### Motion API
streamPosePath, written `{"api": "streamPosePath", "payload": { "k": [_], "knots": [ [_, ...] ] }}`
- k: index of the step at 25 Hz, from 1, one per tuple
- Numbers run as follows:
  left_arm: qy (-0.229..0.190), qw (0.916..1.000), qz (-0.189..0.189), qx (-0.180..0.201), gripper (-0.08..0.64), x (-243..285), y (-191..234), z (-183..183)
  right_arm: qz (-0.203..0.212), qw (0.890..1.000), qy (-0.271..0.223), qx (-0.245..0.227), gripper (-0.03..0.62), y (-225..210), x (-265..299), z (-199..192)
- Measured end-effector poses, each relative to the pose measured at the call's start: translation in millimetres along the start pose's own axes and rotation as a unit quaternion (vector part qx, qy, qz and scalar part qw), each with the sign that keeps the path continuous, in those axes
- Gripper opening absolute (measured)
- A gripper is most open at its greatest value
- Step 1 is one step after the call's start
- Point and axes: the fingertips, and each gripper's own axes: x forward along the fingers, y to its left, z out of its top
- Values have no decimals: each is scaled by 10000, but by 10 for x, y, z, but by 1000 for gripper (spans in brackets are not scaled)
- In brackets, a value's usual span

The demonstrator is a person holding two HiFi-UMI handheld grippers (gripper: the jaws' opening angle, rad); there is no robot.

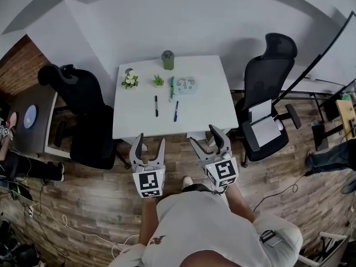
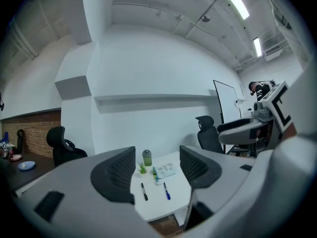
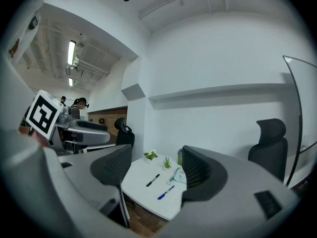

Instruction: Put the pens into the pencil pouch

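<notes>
Partly, open jaws of the right gripper [image 3: 154, 165] hide the pencil pouch [image 3: 178, 175]; the left gripper [image 2: 157, 168] gapes empty.

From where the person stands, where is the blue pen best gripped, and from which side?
Likely mid-barrel on the blue pen, from above, jaws across it: it lies flat on the white table, pointing roughly toward the person, apart from the black pen.

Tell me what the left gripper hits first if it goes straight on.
Probably the white table: the left gripper, open and empty, aims at its near edge, with the black pen beyond. Whether it would clear the tabletop is unclear.
</notes>
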Motion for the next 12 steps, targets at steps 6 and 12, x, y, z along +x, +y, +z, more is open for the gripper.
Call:
{"api": "streamPosePath", "payload": {
  "k": [6,12],
  "knots": [
    [93,9999,61,11,275,284,45,-28,59,9999,65,73,322,-191,242,-59],
    [112,9999,67,25,275,548,125,-53,38,9999,74,77,322,-350,473,-89]
  ]
}}
